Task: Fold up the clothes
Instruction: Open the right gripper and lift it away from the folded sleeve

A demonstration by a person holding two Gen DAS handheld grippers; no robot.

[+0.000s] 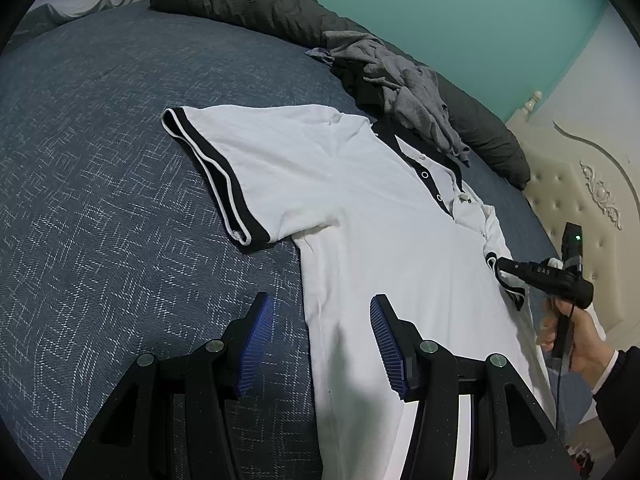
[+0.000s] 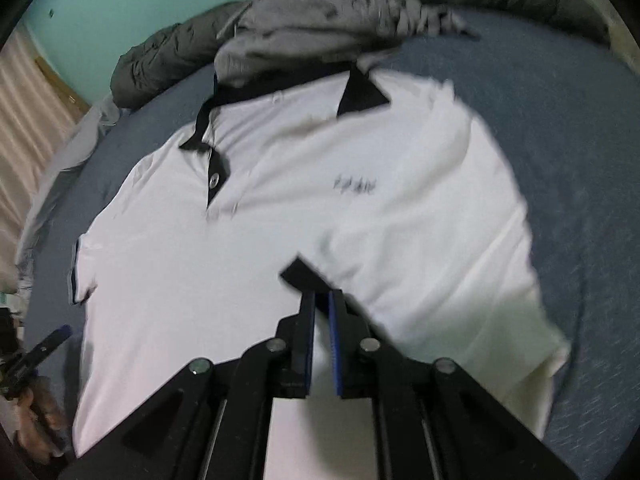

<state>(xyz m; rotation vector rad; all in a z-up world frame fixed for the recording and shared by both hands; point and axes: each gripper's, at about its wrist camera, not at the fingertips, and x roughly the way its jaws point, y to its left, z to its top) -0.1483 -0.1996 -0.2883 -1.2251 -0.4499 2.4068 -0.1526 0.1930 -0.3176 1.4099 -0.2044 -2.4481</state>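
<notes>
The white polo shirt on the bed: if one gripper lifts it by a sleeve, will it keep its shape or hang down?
The white polo shirt would probably hang limp: its thin fabric already wrinkles flat on the bed. It seems light. The folded sleeve may unfold again.

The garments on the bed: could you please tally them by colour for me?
White polo shirt with black trim: 1
Grey crumpled garment: 1
Total: 2, with more perhaps hidden in the grey heap.

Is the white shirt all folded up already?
No, the white shirt lies spread flat on the blue bed, one sleeve sticking out.
</notes>
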